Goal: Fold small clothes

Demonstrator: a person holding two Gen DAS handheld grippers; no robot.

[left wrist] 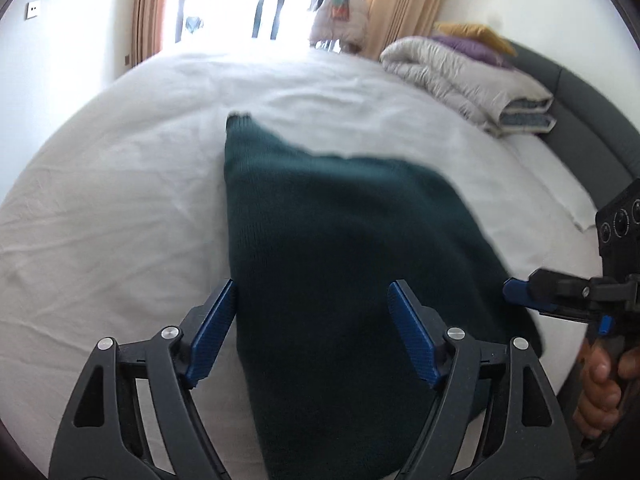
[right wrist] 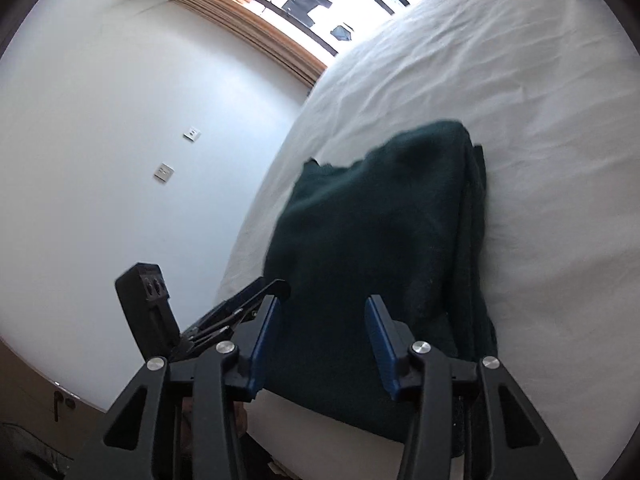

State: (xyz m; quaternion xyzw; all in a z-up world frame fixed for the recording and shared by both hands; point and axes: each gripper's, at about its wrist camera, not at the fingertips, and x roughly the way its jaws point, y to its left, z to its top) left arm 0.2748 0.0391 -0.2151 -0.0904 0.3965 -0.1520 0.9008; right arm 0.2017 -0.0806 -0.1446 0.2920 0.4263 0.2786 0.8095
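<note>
A dark green knitted garment [left wrist: 344,248] lies folded on the white bed sheet [left wrist: 120,208], one corner sticking up at its far left. My left gripper [left wrist: 312,320] hovers over its near end, jaws wide open; the left pad is at the garment's left edge and the right pad is over the cloth. My right gripper [left wrist: 520,294] comes in from the right at the garment's right edge, with a hand [left wrist: 600,380] on its grip. In the right wrist view the garment [right wrist: 380,232] shows stacked layers on its right side. The right gripper [right wrist: 322,336] is open above its near edge, and the left gripper [right wrist: 248,304] is alongside at the left.
A folded beige quilt [left wrist: 472,80] with purple and yellow cushions [left wrist: 476,42] lies at the far right by the grey headboard [left wrist: 580,128]. A bright window [left wrist: 240,0] with tan curtains is beyond the bed. The white wall [right wrist: 120,140] runs along the bed's left edge.
</note>
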